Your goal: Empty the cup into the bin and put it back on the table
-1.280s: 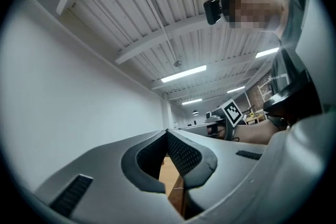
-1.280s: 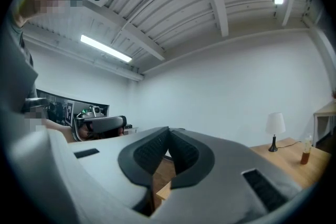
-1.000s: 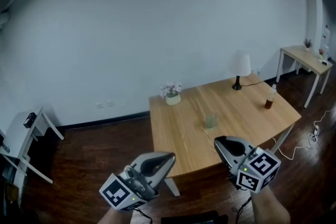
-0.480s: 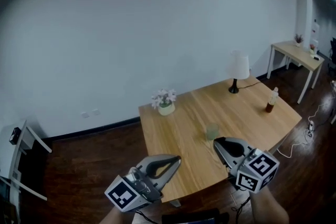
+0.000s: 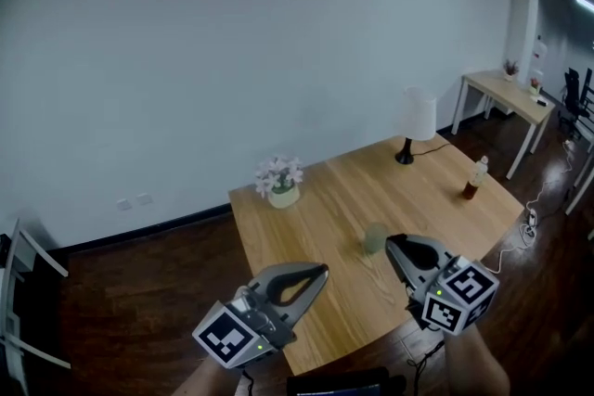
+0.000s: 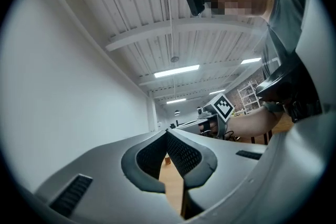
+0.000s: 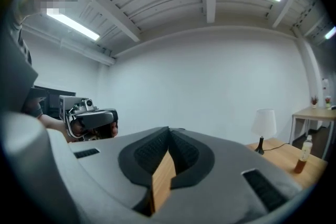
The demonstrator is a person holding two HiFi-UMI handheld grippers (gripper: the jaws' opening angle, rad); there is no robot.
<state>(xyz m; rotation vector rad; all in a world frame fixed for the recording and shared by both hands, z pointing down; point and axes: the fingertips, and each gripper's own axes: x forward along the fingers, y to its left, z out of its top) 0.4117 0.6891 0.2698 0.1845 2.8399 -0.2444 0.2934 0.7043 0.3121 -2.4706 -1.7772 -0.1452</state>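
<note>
A small translucent cup (image 5: 374, 238) stands upright near the middle of the wooden table (image 5: 306, 227) in the head view. My right gripper (image 5: 393, 243) hovers just right of and nearer than the cup, its jaws shut and empty. My left gripper (image 5: 320, 271) is held over the table's near edge, further left, also shut with nothing in it. In the right gripper view the jaw tips (image 7: 169, 130) meet, and the left gripper (image 7: 89, 120) shows at the left. In the left gripper view its tips (image 6: 167, 131) touch, and the right gripper (image 6: 218, 113) shows beyond. No bin is in view.
On the table stand a white flower pot (image 5: 279, 181), a white lamp (image 5: 418, 121) with a black cable, and a brown bottle (image 5: 474, 178). A second small table (image 5: 504, 97) is at the far right. Dark wooden floor (image 5: 139, 292) surrounds the table; a white frame (image 5: 19, 292) stands at left.
The view has moved closer to the table and shifted right. Both grippers now reach further over the tabletop, with the right one beside the cup. Both stayed shut.
</note>
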